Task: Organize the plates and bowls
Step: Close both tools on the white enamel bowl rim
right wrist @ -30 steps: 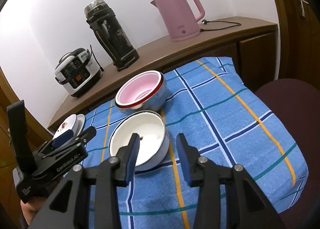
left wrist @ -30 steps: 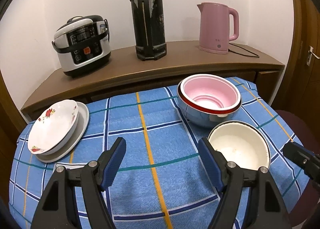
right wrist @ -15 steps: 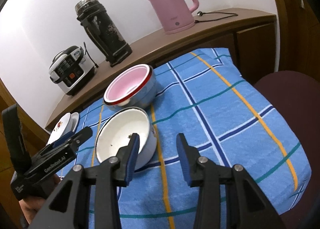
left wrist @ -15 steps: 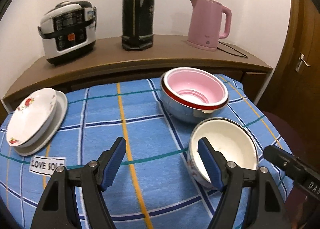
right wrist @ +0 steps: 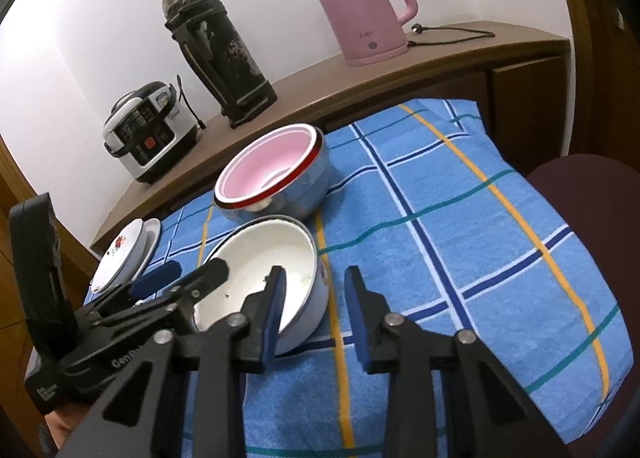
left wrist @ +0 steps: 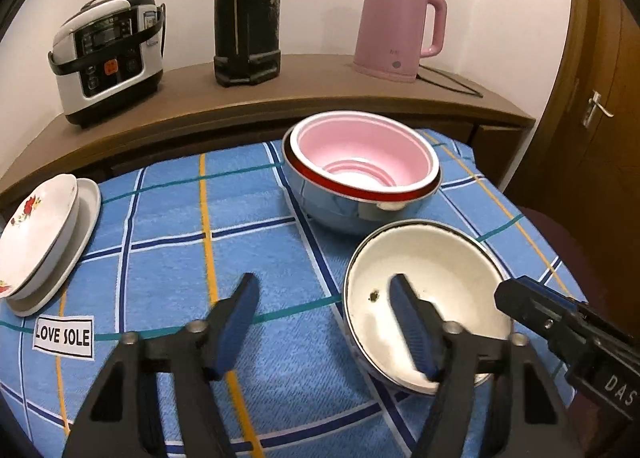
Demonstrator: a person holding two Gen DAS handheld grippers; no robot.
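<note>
Table is covered with a blue plaid cloth (left wrist: pixel 168 234); a "LOVE SOLE" label (left wrist: pixel 63 336) sits near its left edge. Behind it a brown wood counter (left wrist: pixel 280 86) runs along a white wall and carries a rice cooker (left wrist: pixel 107 54), a black flask (left wrist: pixel 246 10) and a pink kettle (left wrist: pixel 394 28) with its cord trailing right. Wooden door with handle (left wrist: pixel 596 106) at far right, dark maroon chair seat (right wrist: pixel 584 194) just beside the table's right edge.

White bowl (left wrist: pixel 424 278) sits on the cloth, front right, just in front of the pink-lined steel bowl (left wrist: pixel 362 170); can't tell if they touch. Two stacked plates (left wrist: pixel 44 234) at the left edge, the upper one floral.

My left gripper (left wrist: pixel 326 328) is wide open, right finger over the white bowl's inside. My right gripper (right wrist: pixel 314 312) is also apart, straddling that bowl's near-right rim, no squeeze visible.
</note>
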